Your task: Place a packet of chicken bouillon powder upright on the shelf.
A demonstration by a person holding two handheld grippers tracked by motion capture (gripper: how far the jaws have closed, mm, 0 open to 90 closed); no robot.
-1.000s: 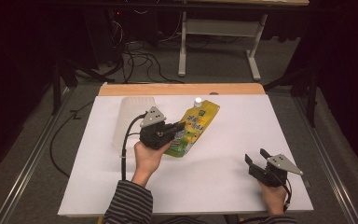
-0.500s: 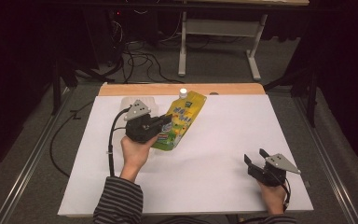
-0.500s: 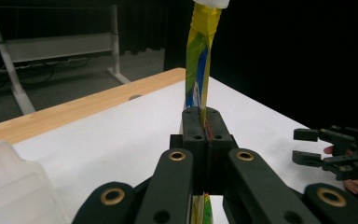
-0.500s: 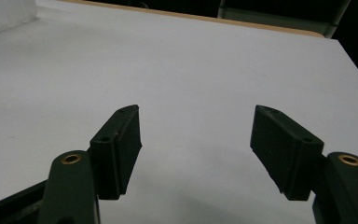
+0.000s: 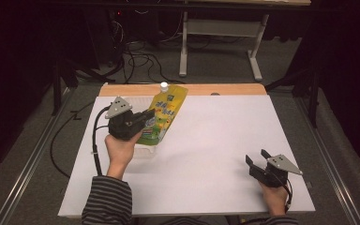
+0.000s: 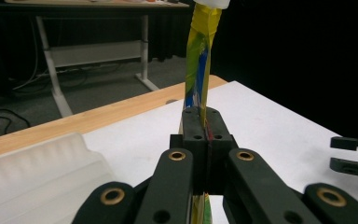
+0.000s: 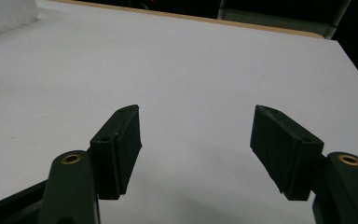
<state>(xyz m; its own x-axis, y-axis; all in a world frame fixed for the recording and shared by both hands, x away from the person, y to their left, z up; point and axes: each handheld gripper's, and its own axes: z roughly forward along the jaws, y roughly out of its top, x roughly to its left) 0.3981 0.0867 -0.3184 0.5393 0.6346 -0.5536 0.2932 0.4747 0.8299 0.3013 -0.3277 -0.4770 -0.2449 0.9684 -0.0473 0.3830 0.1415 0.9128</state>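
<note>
I see bare white table (image 5: 206,154) between my grippers. My left gripper (image 5: 146,118) clamps the yellow spouted pouch (image 5: 166,110), lifted near the far-left edge above a clear tray (image 5: 143,151). My right gripper (image 5: 258,161) rests near the front edge, jaws wide apart, holding nothing.

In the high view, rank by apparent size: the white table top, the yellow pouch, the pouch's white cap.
1. White table top, by far the largest.
2. Yellow pouch, held upright in the left gripper, so it may look foreshortened.
3. White cap, the smallest.
</note>
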